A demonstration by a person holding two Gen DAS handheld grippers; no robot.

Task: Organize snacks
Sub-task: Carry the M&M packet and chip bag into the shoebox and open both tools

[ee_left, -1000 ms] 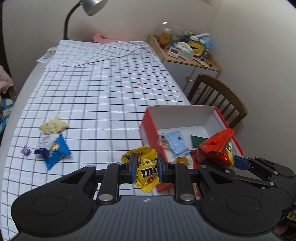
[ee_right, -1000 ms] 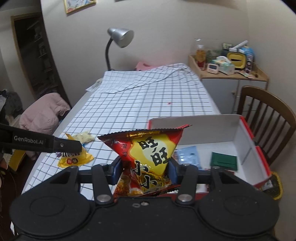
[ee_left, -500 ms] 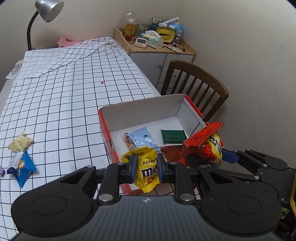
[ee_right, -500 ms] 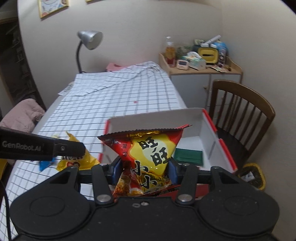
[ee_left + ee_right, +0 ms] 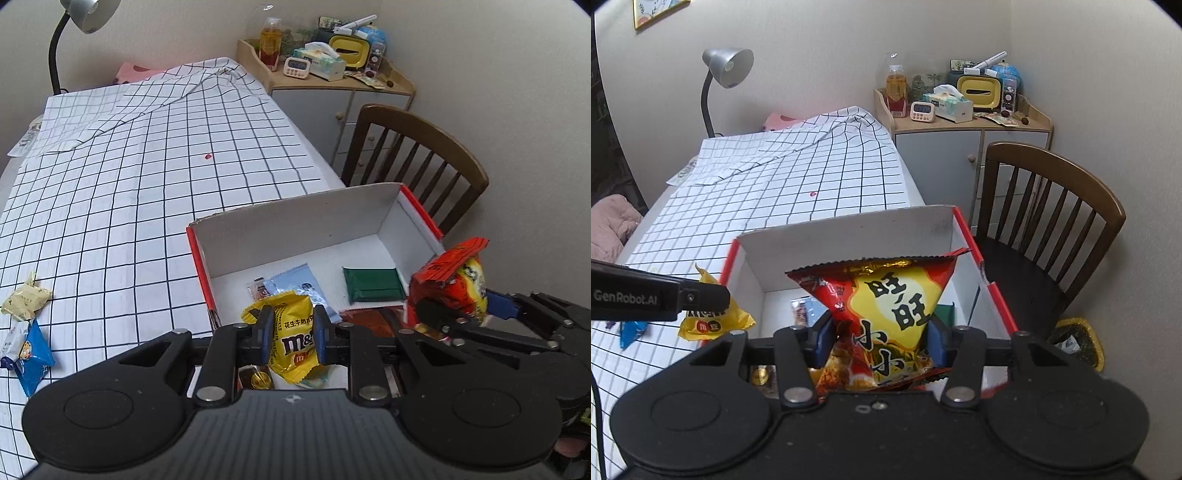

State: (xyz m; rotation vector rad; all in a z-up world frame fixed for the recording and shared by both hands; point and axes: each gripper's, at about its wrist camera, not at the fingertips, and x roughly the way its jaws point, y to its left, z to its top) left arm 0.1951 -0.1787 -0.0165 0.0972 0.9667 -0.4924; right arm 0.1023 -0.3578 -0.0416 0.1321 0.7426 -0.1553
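Your left gripper (image 5: 290, 338) pinches M&M's packet (image 5: 291, 341), right gripper (image 5: 877, 341) clamps red-yellow snack bag (image 5: 886, 314); both poised above box (image 5: 295, 221) for drop-in.

I see a grid-checked tablecloth (image 5: 147, 206) covering the table, folded over at its far end. At the far left a grey gooseneck lamp (image 5: 727, 68) leans in. Right of the table stands a dark wooden chair (image 5: 1052, 206). Behind it, a corner cabinet (image 5: 332, 99) carries a tissue box (image 5: 947, 105), a small timer (image 5: 921, 110), a drink bottle (image 5: 896, 90) and a yellow box (image 5: 979, 90).
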